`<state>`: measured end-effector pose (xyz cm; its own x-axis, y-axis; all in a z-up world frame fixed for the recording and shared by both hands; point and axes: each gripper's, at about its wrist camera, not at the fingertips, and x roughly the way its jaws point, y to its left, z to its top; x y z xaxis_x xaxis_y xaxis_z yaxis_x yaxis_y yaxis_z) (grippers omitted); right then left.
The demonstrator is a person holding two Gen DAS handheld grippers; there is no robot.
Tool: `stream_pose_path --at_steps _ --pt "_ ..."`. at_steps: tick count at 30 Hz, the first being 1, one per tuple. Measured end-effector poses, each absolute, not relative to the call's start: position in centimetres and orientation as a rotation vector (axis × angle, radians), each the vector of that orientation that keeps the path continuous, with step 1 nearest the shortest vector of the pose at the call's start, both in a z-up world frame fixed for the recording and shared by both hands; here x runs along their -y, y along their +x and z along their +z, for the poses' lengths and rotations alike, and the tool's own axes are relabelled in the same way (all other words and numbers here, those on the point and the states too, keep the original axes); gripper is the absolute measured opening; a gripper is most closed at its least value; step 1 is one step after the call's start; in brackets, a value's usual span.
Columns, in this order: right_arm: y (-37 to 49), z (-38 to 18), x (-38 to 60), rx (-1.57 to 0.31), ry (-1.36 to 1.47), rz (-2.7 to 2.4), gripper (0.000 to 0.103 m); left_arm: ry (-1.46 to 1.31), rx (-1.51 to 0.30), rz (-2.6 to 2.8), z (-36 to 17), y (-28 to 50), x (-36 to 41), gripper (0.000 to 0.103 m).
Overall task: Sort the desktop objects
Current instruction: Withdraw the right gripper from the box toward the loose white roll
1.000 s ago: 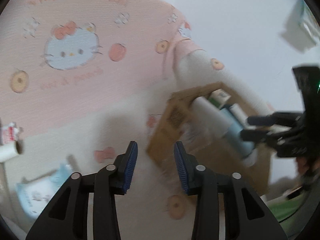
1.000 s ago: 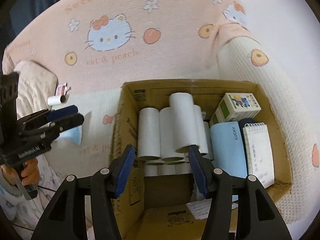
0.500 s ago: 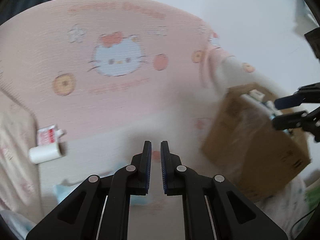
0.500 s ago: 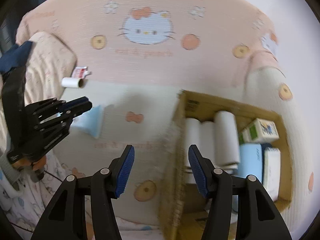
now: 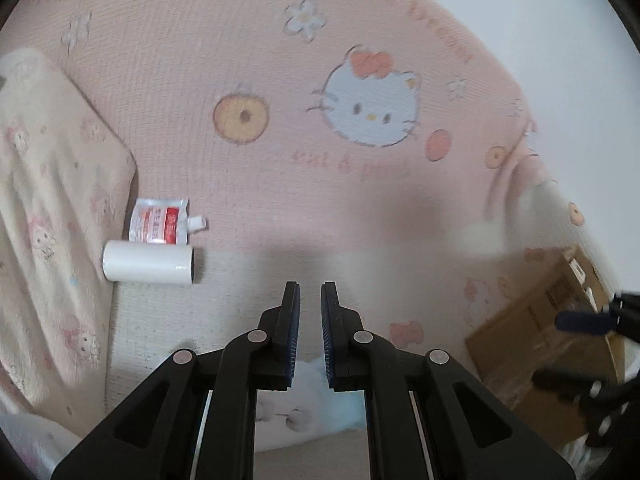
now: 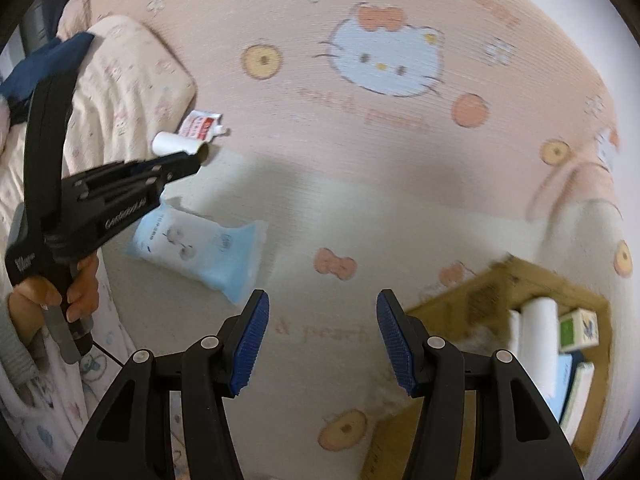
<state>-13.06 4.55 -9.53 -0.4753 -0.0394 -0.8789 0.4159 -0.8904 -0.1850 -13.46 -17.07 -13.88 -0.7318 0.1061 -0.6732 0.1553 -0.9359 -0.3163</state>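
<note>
The blanket reads "& peach"; its upper corner shows "Dream".

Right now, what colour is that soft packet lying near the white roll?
Light blue with white cotton-flower pictures; the packet shows best in the right wrist view.

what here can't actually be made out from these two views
- Blue wipes pack, left wrist view: mostly hidden behind the left gripper.
- Print on the red and white pouch, both views: too small and blurred to read.
- Cardboard box contents, right wrist view: cut off by the frame edge and smeared.
- Right gripper in the left wrist view: a dark blur at the edge.
</note>
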Motion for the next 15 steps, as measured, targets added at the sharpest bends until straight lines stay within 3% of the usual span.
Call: stream_pose_path --at_steps 5,9,11,15 --pt "-14.8 -11.4 -2.2 -0.558 1.458 -2.412 0.053 1.226 -0.634 -2.787 -14.6 -15.6 18.3 0.012" --pt "-15.9 -12.2 -0.8 -0.532 1.444 -2.400 0.053 1.329 -0.763 -2.763 -15.6 -16.2 19.7 0.038" --pt "-16.6 -12.4 0.0 -0.533 1.411 -2.409 0.053 1.380 -0.810 -2.739 -16.0 -16.4 20.3 0.039" --pt "-18.1 -12.9 2.2 -0.567 1.366 -2.418 0.053 1.314 -0.744 -2.724 -15.3 -16.5 21.5 0.051"
